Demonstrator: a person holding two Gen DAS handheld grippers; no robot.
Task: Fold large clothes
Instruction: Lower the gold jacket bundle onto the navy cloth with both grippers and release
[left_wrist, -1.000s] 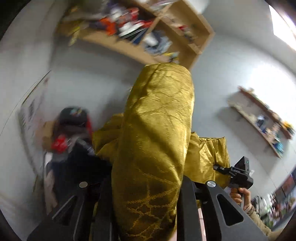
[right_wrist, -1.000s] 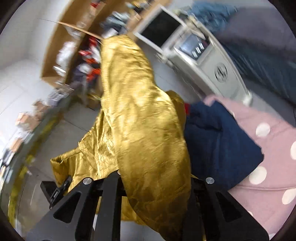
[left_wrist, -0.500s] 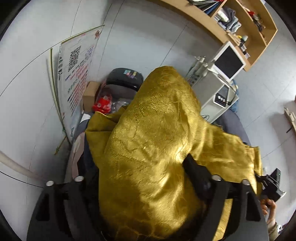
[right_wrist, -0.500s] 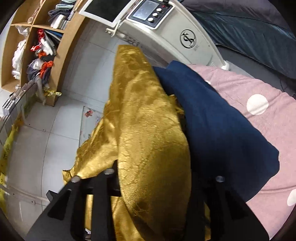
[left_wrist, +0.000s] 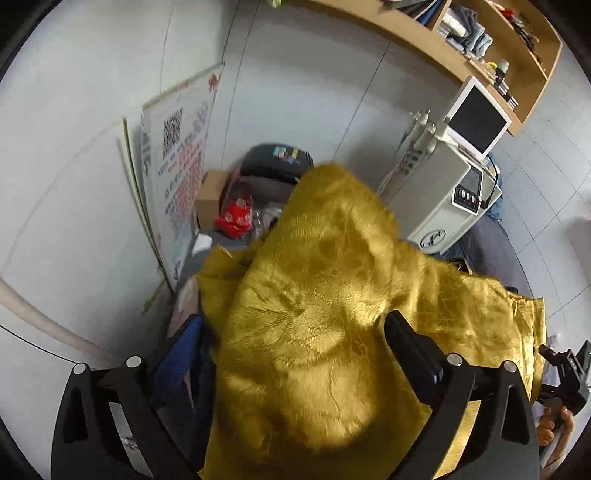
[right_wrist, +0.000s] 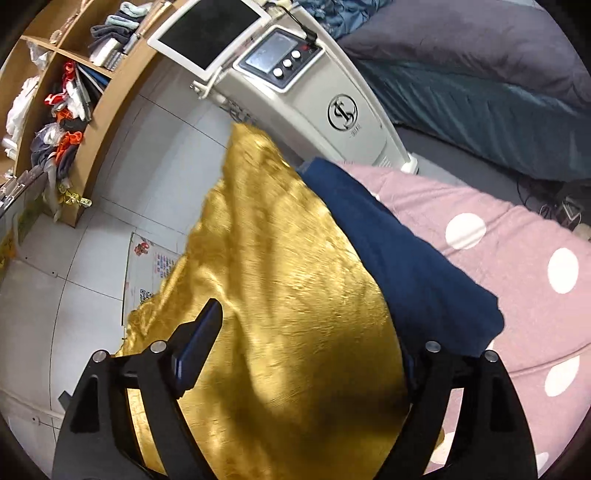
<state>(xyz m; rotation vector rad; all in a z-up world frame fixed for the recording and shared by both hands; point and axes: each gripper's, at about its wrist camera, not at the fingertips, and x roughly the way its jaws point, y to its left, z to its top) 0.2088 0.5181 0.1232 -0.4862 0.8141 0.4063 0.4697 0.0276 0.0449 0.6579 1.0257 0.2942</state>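
- While the gold garment bunches loosely, folding looks barely begun; spreading and every fold remain.
- Left tongs are spread wide, cloth heaped between and over the fingers.
- Right tongs likewise stand apart, fabric draped across them.
- It hangs above the navy cloth on the pink dotted bedding.

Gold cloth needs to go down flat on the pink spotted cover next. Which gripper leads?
Right, probably. The right gripper has the pink spotted cover just beside the gold cloth draped between its fingers. The left gripper faces the wall poster instead.
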